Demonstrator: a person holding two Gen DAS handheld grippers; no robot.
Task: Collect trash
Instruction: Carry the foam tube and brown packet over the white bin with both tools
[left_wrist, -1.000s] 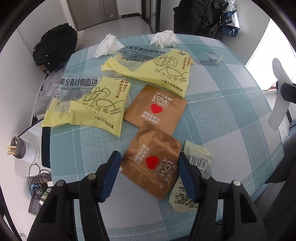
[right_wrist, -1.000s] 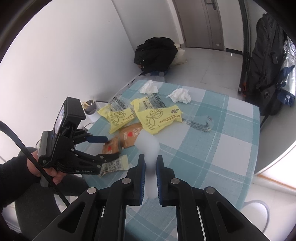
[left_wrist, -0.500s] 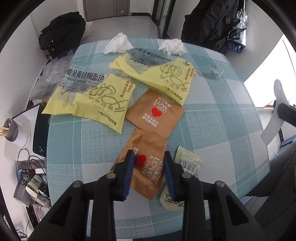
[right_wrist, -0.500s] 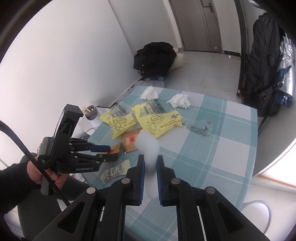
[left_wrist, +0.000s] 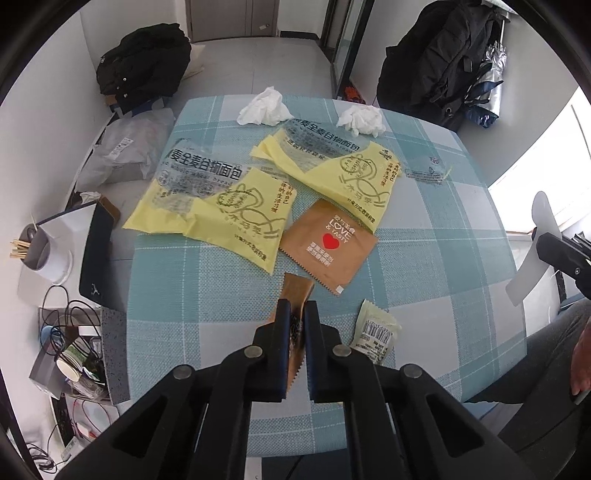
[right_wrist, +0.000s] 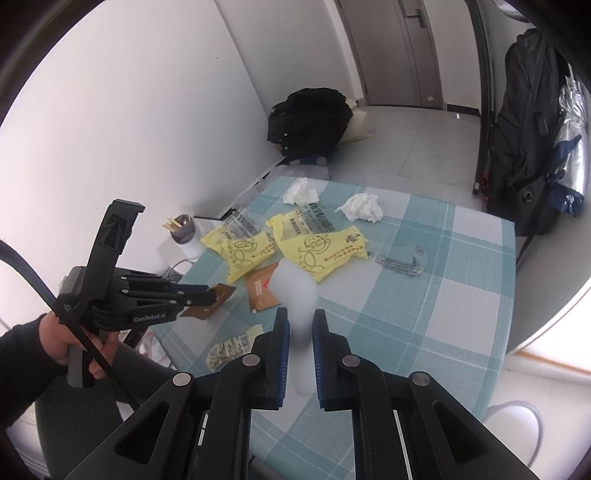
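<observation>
Wrapper (left_wrist: 295, 291), brown, crumpled: pinched between the closed jaws of the left gripper (left_wrist: 295, 314), lifted just clear of the checked table (left_wrist: 424, 277), near the flat brown packet (left_wrist: 328, 242). Right gripper (right_wrist: 299, 328): jaws clamped on a translucent white strip (right_wrist: 295, 284), beside the table. Step in hand: pickup made. Next, by judgement: carry the wrapper to a bin, none visible.

A brown snack wrapper (left_wrist: 295, 295) stands crumpled and pinched upright, lifted off the checked cloth. At its one o'clock a second brown wrapper with a red heart (left_wrist: 327, 245) lies flat. Two yellow bread bags (left_wrist: 221, 210) overlap at eleven and twelve o'clock, two white tissues (left_wrist: 264, 107) beyond them. A pale barcode sachet (left_wrist: 375, 330) lies at four o'clock.
</observation>
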